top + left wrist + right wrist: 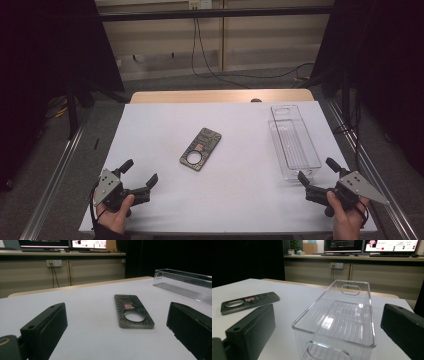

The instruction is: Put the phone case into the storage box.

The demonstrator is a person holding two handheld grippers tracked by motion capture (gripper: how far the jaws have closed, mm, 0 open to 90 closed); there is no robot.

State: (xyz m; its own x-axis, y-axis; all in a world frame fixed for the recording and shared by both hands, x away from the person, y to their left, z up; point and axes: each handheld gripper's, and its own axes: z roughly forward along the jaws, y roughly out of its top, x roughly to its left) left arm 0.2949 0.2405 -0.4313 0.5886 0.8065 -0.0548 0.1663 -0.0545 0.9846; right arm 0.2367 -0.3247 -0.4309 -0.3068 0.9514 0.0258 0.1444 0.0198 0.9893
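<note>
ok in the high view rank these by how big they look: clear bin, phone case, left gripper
1. clear bin, plainly the largest
2. left gripper, unsure: nearer the camera
3. phone case, looks close to it in size

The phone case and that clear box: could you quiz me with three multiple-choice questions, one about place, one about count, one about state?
1. Where does the phone case lie?
A. inside the clear box
B. flat on the white table
C. between a gripper's jaws

2. How many hand-held grippers are there?
A. one
B. two
C. three

3. What is in the clear box?
A. nothing
B. the phone case
C. a cable

Answers: 1 B, it rests on the white table, apart from the box. 2 B, the left hand-held gripper and right hand-held gripper, both open. 3 A, its ribbed floor shows bare.
</note>
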